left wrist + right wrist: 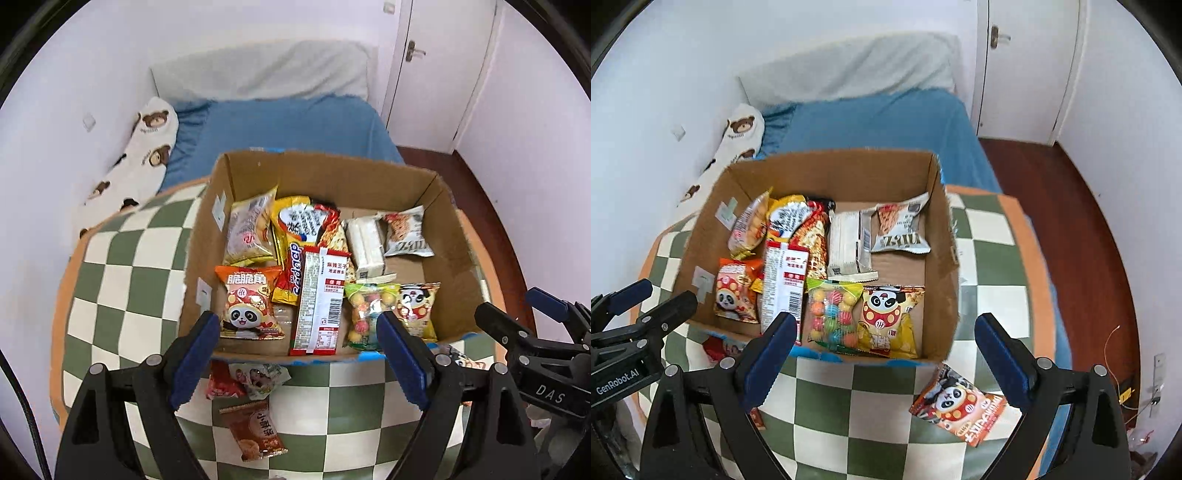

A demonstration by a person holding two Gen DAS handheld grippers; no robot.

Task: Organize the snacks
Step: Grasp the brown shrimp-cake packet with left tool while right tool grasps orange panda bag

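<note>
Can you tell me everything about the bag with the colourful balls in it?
The candy-ball bag is a clear, shiny plastic packet with green edges, full of round balls in pink, orange, yellow, blue and green. It lies flat on the floor of the cardboard box, near the front wall. The yellow panda packet lies against its right side and a long red-and-white packet lies on its left. Nothing is gripping it.

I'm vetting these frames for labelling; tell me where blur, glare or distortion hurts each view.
Left wrist view: sharp overall, fisheye bends the checked cloth and the cardboard box, corners black, mild glare on the yellow packet. Right wrist view: softer, the panda packet outside the box looks smeared, same curved edges.
</note>
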